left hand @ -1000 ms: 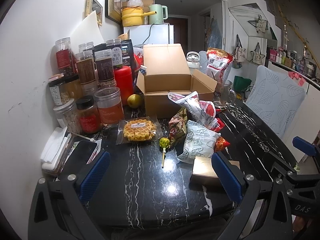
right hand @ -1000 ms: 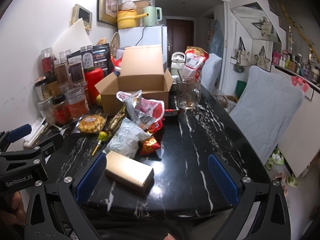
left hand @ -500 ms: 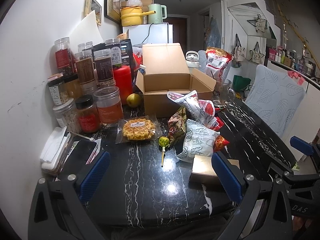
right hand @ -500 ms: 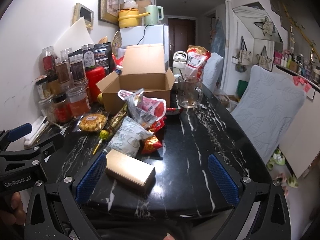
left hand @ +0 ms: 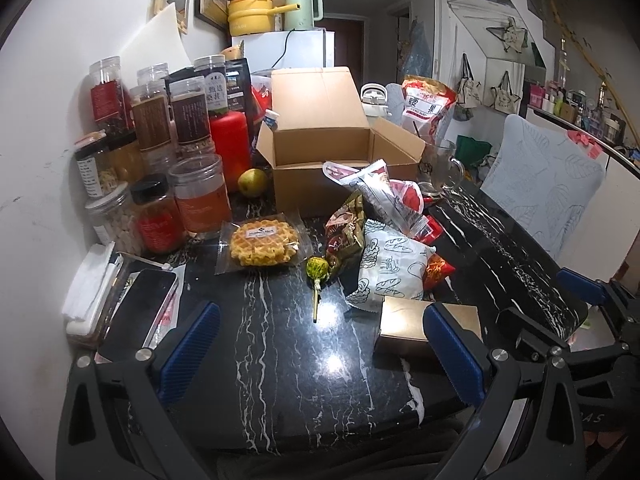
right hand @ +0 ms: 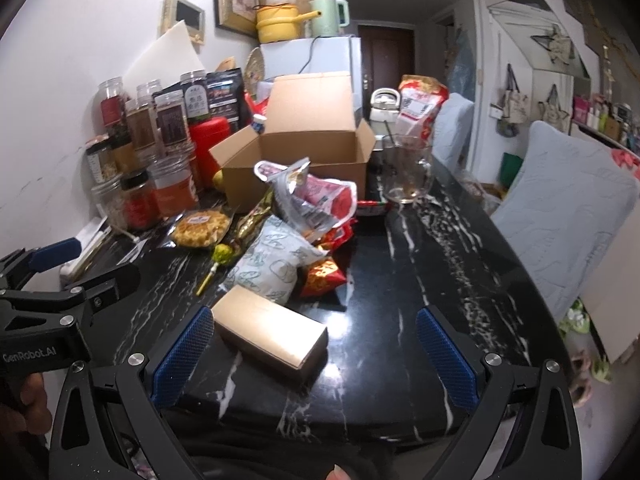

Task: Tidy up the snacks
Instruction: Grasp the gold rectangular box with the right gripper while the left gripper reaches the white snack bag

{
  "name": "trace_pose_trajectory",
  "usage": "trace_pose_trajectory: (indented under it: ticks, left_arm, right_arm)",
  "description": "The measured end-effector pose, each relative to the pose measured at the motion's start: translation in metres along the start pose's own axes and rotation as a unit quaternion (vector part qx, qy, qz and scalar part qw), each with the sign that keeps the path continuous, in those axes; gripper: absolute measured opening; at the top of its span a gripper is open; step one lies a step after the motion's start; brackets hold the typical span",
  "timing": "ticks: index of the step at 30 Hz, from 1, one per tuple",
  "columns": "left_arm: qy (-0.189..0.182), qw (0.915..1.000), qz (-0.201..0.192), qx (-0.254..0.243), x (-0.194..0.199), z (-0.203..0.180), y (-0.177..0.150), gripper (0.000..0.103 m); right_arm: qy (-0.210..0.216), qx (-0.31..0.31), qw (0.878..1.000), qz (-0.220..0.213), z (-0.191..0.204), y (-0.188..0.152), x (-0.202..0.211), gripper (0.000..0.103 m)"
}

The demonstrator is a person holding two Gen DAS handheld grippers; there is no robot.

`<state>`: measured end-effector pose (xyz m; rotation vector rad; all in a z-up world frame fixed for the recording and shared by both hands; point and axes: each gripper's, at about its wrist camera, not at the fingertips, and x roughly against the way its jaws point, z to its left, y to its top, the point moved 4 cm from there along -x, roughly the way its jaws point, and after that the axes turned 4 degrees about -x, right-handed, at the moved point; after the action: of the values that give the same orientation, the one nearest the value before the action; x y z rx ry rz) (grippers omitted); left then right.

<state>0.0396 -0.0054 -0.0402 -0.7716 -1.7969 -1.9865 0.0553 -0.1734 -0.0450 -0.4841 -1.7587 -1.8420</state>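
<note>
An open cardboard box (left hand: 332,160) (right hand: 304,160) stands mid-table with its flaps up. In front of it lies a heap of snacks: a wrapped waffle (left hand: 262,242) (right hand: 200,229), a green lollipop (left hand: 317,270) (right hand: 222,255), a white bread-print bag (left hand: 390,268) (right hand: 276,258), red and silver packets (left hand: 384,200) (right hand: 316,204) and a gold carton (left hand: 404,324) (right hand: 272,332). My left gripper (left hand: 320,346) hovers open over the near table edge, short of the lollipop. My right gripper (right hand: 316,354) is open too, with the gold carton just ahead of its left finger.
Several spice jars (left hand: 160,152) (right hand: 152,152) crowd the left wall. A phone (left hand: 140,312) and white tissues lie near left. A glass mug (right hand: 406,176), a red snack bag (left hand: 426,112) and a kettle stand behind. A cushioned chair (right hand: 560,216) flanks the table's right.
Both grippers have edged slightly forward and nearer the table; the snacks sit a little larger in view. Nothing on the table has moved.
</note>
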Motion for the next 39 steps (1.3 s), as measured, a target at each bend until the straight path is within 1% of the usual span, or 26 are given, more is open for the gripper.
trace_pose_trajectory:
  ticks: [6,8,11,16,21,26,28,31,33,34,35,36,38,39]
  left_arm:
    - [0.002,1.0,0.007,-0.006,-0.012,0.006,0.006,0.103]
    - [0.001,0.9999,0.014,-0.006,-0.018,0.01,0.007,0.103]
    - [-0.006,0.9998,0.02,0.002,-0.024,0.016,0.009,0.103]
    - [-0.019,0.9994,0.023,0.018,-0.034,0.026,0.016,0.103]
    - [-0.028,0.9987,0.035,0.022,-0.048,0.033,0.017,0.103]
    - [-0.026,0.9977,0.054,0.032,-0.065,0.044,0.018,0.103]
    - [-0.031,0.9971,0.058,0.039,-0.069,0.046,0.017,0.103]
    - [-0.044,0.9959,0.063,0.048,-0.078,0.048,0.017,0.103]
    - [-0.047,0.9953,0.068,0.051,-0.083,0.048,0.017,0.103]
    - [-0.049,0.995,0.07,0.051,-0.086,0.048,0.017,0.103]
    - [-0.05,0.9948,0.073,0.052,-0.088,0.047,0.018,0.103]
    - [-0.052,0.9944,0.076,0.052,-0.091,0.046,0.019,0.103]
    - [-0.056,0.9936,0.084,0.052,-0.097,0.042,0.021,0.103]
    - [-0.058,0.9933,0.087,0.05,-0.1,0.04,0.021,0.103]
  right_arm:
    - [0.032,0.001,0.999,0.022,0.0,-0.002,-0.019,0.103]
    - [0.037,0.004,0.999,0.03,0.0,-0.002,-0.026,0.103]
    - [0.051,0.007,0.998,0.037,0.001,-0.001,-0.034,0.103]
    - [0.082,0.01,0.995,0.062,0.005,-0.001,-0.049,0.103]
    - [0.115,0.03,0.989,0.09,0.015,-0.003,-0.065,0.103]
    - [0.119,0.066,0.984,0.112,0.025,-0.005,-0.083,0.103]
    - [0.128,0.075,0.981,0.126,0.029,-0.007,-0.093,0.099]
    - [0.132,0.087,0.976,0.152,0.03,-0.011,-0.105,0.09]
    - [0.14,0.094,0.971,0.167,0.031,-0.014,-0.111,0.086]
    - [0.147,0.093,0.969,0.174,0.03,-0.015,-0.113,0.082]
    - [0.154,0.091,0.967,0.181,0.03,-0.016,-0.115,0.081]
    - [0.155,0.088,0.965,0.193,0.029,-0.019,-0.118,0.081]
    - [0.153,0.084,0.961,0.213,0.028,-0.022,-0.122,0.076]
    - [0.152,0.085,0.962,0.212,0.028,-0.023,-0.12,0.073]
